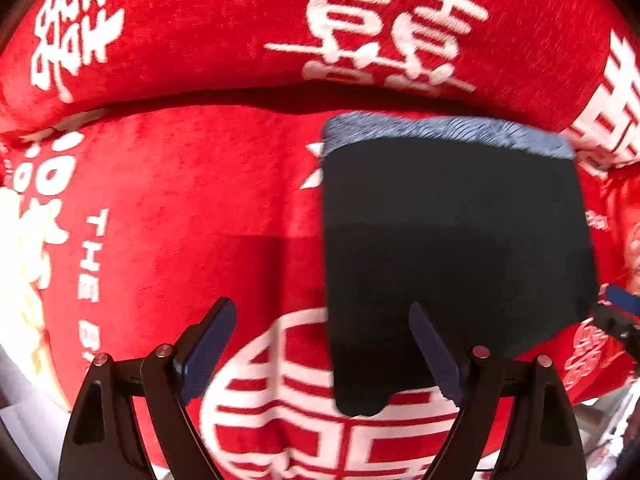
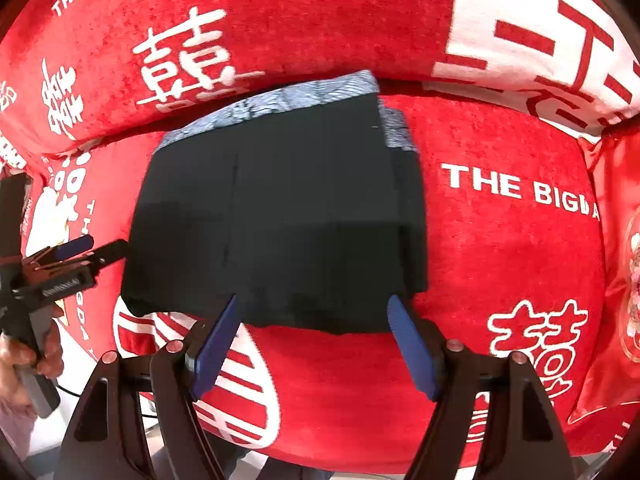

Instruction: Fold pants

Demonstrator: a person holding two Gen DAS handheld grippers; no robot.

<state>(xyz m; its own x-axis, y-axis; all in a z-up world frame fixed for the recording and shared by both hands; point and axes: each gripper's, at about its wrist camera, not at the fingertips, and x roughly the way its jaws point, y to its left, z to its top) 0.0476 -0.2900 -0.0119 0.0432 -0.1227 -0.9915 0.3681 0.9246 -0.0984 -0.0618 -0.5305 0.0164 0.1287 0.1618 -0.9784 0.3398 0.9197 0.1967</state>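
The black pants (image 1: 452, 248) lie folded into a compact rectangle on the red sofa seat, with the blue-grey waistband (image 1: 444, 132) at the far edge by the backrest. They also show in the right wrist view (image 2: 280, 216). My left gripper (image 1: 322, 316) is open and empty, hovering at the pants' near left corner. My right gripper (image 2: 314, 306) is open and empty, just before the pants' near edge. The left gripper also shows at the left of the right wrist view (image 2: 84, 252), beside the pants.
The sofa has a red cover (image 2: 500, 240) with white characters and "THE BIG DAY" lettering. The backrest cushion (image 1: 240, 24) rises right behind the waistband. A red armrest (image 2: 620, 240) stands at the right. The seat's front edge (image 2: 360, 460) drops off near me.
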